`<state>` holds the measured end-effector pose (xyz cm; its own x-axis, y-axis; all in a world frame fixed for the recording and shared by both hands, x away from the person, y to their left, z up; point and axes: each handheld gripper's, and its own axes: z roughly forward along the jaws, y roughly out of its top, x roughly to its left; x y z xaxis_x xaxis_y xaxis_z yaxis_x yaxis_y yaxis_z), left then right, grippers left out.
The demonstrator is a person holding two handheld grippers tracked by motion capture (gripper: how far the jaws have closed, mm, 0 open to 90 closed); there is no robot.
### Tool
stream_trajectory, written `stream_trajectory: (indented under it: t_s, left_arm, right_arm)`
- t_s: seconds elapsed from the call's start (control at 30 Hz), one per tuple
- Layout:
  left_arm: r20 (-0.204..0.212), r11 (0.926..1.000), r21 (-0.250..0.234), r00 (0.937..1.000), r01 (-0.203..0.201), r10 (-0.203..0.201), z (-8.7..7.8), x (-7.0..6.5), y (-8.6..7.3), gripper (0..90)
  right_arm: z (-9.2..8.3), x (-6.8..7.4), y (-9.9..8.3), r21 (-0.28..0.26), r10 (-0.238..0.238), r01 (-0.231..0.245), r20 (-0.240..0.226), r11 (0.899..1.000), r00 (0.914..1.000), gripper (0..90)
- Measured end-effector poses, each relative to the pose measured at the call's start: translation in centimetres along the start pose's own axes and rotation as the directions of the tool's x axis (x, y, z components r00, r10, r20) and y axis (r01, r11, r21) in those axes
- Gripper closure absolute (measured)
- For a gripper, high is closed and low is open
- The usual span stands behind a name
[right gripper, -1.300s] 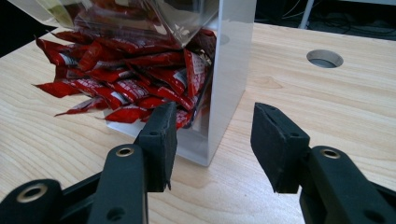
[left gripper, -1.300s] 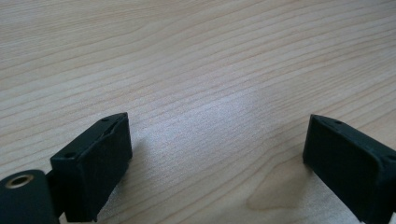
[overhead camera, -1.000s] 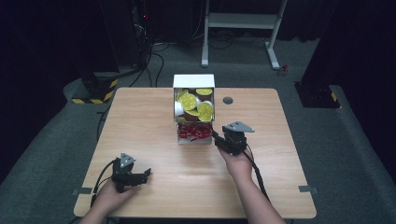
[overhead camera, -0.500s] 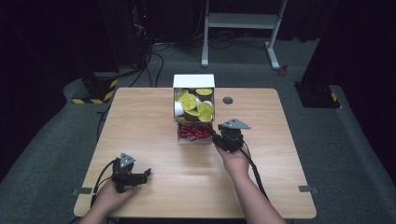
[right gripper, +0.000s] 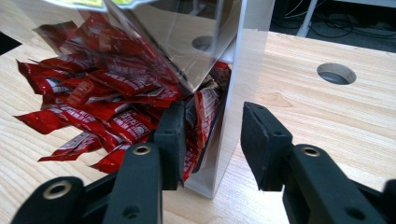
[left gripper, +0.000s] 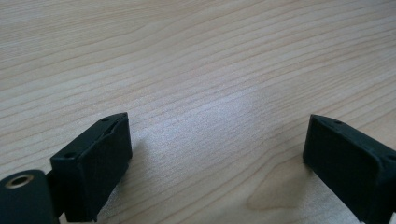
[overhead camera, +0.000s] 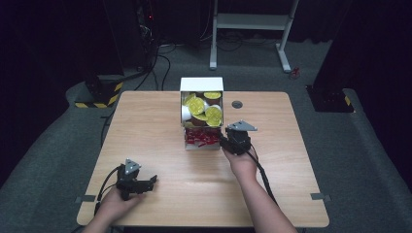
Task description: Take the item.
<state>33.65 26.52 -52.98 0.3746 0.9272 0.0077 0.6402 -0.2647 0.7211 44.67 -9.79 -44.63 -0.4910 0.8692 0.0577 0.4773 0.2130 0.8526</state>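
A white box (overhead camera: pixel 201 83) with clear walls stands at the table's middle back. It holds yellow-lidded cups (overhead camera: pixel 199 106) above and red packets (overhead camera: pixel 200 137) in its front tray. My right gripper (overhead camera: pixel 223 141) sits at the tray's right front corner. In the right gripper view its jaws (right gripper: pixel 214 112) straddle the box's right wall (right gripper: pixel 233 93), one jaw among the red packets (right gripper: pixel 93 93), the other outside. The jaws have just been closing, and I see no firm press on the wall. My left gripper (overhead camera: pixel 152 180) rests open near the front left, with bare wood between its jaws (left gripper: pixel 217 126).
A round cable hole (overhead camera: pixel 237 104) lies in the table just right of the box, also seen in the right gripper view as the hole (right gripper: pixel 336 73). Bare wood (overhead camera: pixel 145 126) spreads left of the box. Beyond the table are a white stand (overhead camera: pixel 252 22) and cables on the floor.
My right gripper has edged slightly up toward the box's front right corner. The left gripper has stayed where it was.
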Motion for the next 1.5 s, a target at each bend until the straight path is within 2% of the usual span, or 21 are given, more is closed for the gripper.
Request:
stream_trajectory:
  t_s: [0.47, 0.87, 1.5]
  left_arm:
    - [0.000, 1.0000, 0.000, 1.0000, 0.000, 0.000, 0.0, 0.0, 0.0, 8.3]
    - [0.000, 1.0000, 0.000, 1.0000, 0.000, 0.000, 0.0, 0.0, 0.0, 8.4]
    - [0.000, 1.0000, -0.001, 1.0000, 0.001, -0.001, 0.0, 0.0, 0.0, 8.4]
  right_arm:
    - [0.7, -0.2, 0.1, -0.001, 0.000, 0.000, 0.008, 1.000, 1.0000, 68.6]
    - [1.2, 0.3, 0.5, 0.001, -0.017, 0.017, 0.005, 1.000, 0.9998, 77.0]
    - [1.3, 0.4, 0.4, 0.000, -0.020, 0.020, 0.000, 1.000, 0.9998, 82.3]
